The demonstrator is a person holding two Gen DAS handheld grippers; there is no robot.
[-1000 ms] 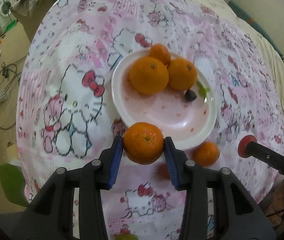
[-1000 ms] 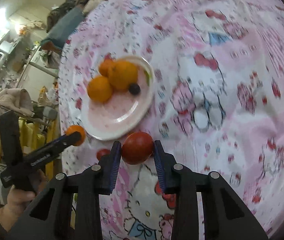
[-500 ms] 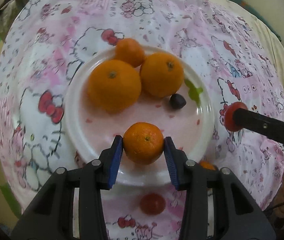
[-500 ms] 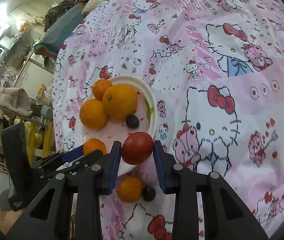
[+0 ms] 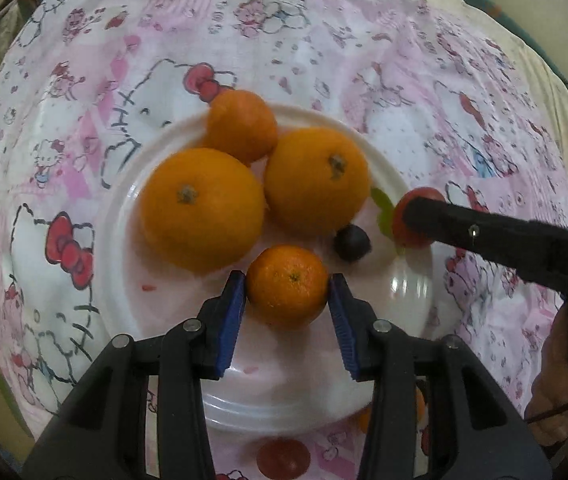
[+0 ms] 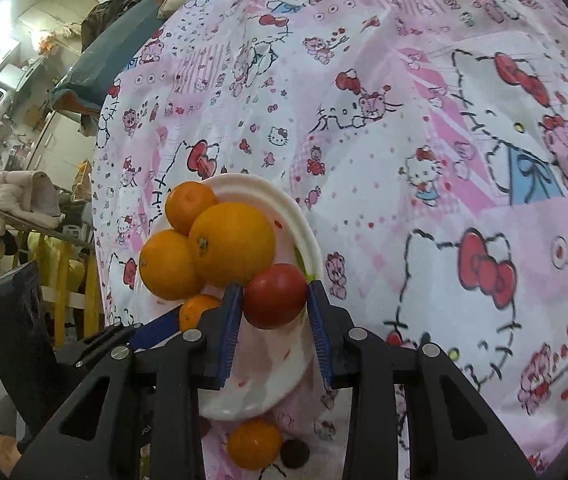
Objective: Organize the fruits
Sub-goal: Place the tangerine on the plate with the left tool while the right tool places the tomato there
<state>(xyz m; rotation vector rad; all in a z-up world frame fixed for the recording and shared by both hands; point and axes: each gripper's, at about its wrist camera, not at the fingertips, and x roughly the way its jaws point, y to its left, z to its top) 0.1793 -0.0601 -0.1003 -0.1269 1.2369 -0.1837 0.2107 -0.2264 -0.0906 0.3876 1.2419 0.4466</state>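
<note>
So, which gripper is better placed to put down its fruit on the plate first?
Probably the left. The left gripper holds its small orange above bare plate, in front of the two big oranges. The right gripper holds the tomato near the plate's edge, close against a big orange.

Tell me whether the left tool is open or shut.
Shut: the left tool has both blue pads against the sides of a small mandarin, held over the white plate.

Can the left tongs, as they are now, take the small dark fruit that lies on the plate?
Probably not yet. The left tongs are shut on a small orange, so they must release it first. The dark fruit lies uncovered on the plate, but a large orange crowds it.
</note>
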